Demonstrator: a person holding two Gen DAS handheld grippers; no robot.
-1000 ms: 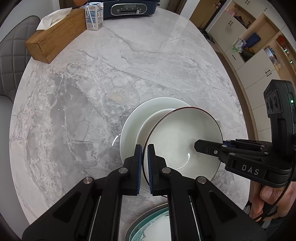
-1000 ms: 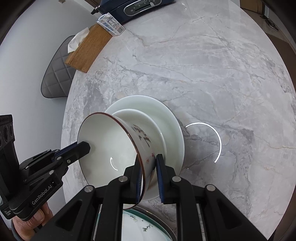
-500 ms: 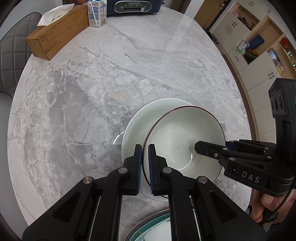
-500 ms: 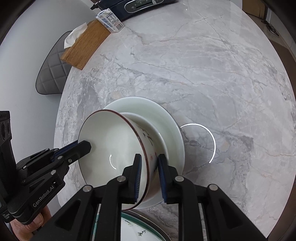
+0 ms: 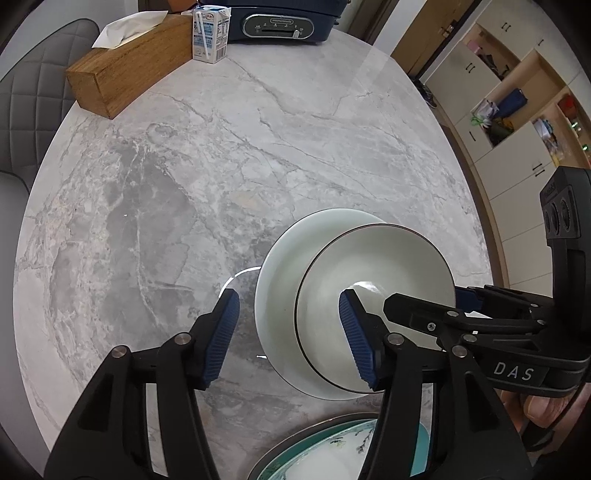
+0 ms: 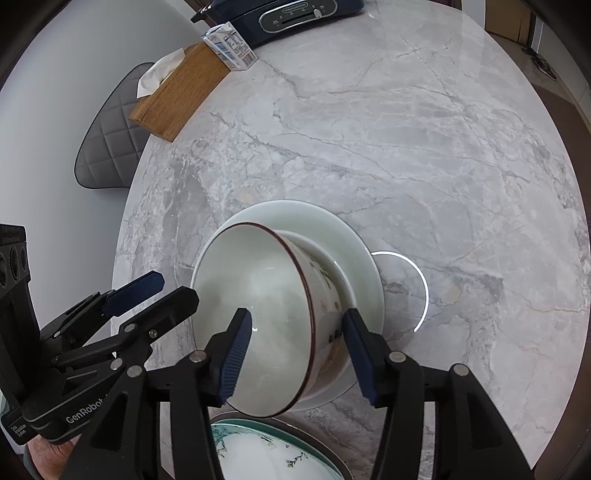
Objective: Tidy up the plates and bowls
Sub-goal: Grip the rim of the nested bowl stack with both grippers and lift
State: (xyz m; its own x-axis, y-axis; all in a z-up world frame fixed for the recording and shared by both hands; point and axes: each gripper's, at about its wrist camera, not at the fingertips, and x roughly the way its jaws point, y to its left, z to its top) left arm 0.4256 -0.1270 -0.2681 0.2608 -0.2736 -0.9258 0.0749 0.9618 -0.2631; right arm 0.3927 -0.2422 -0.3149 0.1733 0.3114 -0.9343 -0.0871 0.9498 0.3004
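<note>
White letters "DAS" stand on the black plastic right gripper (image 5: pixel 424 310), seen at the right; "GenRobot" stands on the black plastic left gripper (image 6: pixel 155 291), near left; other print stays illegible

A white bowl (image 6: pixel 266 317) with a dark red rim and painted marks on its side sits on a plain white plate (image 6: pixel 354 243), on a grey-veined marble table (image 6: pixel 406 147). Nearby: a teal-edged dish (image 6: pixel 280 454) with sprig motifs, a brown wooden tissue box (image 5: pixel 129 70), a blue-and-white carton (image 5: pixel 208 35), a navy appliance (image 5: pixel 280 22).
</note>
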